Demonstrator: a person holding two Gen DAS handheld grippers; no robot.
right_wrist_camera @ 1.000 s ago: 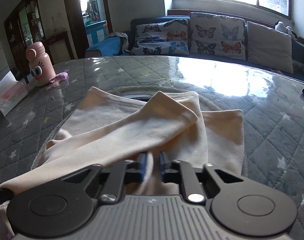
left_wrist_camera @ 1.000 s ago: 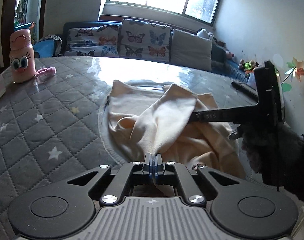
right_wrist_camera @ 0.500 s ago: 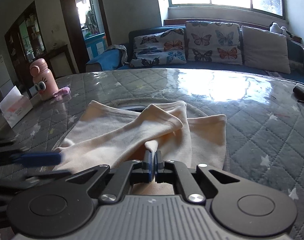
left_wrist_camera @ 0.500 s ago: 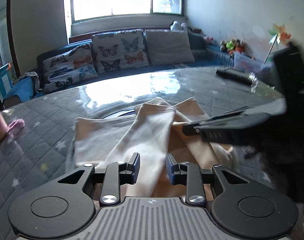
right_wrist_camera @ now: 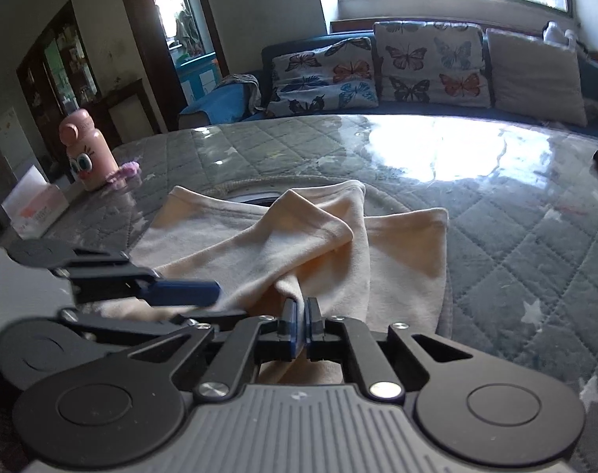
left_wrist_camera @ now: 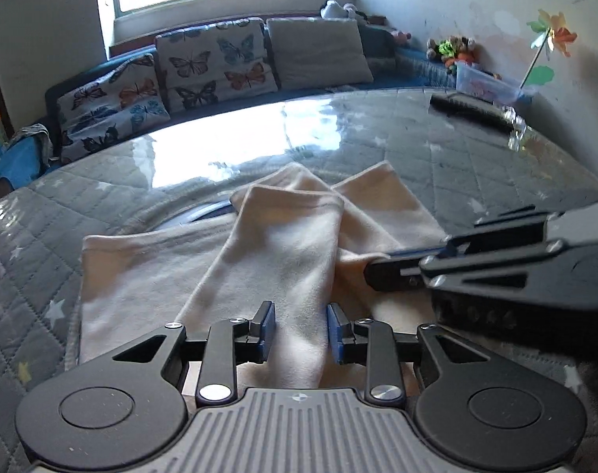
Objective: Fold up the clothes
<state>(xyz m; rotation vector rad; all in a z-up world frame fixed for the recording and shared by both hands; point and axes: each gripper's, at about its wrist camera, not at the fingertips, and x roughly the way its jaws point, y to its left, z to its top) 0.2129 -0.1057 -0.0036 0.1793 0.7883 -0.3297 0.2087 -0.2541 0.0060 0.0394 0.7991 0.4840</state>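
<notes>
Cream garment [left_wrist_camera: 283,260] on quilted table [left_wrist_camera: 476,165], left tool [left_wrist_camera: 300,331] spread wide above it, right tool [right_wrist_camera: 300,325] pinching a fold.

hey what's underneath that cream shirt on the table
The cream shirt lies on a grey quilted star-print table cover. A round ring outline curves out from under its far edge; the rest of that ring is covered by the fabric.
</notes>
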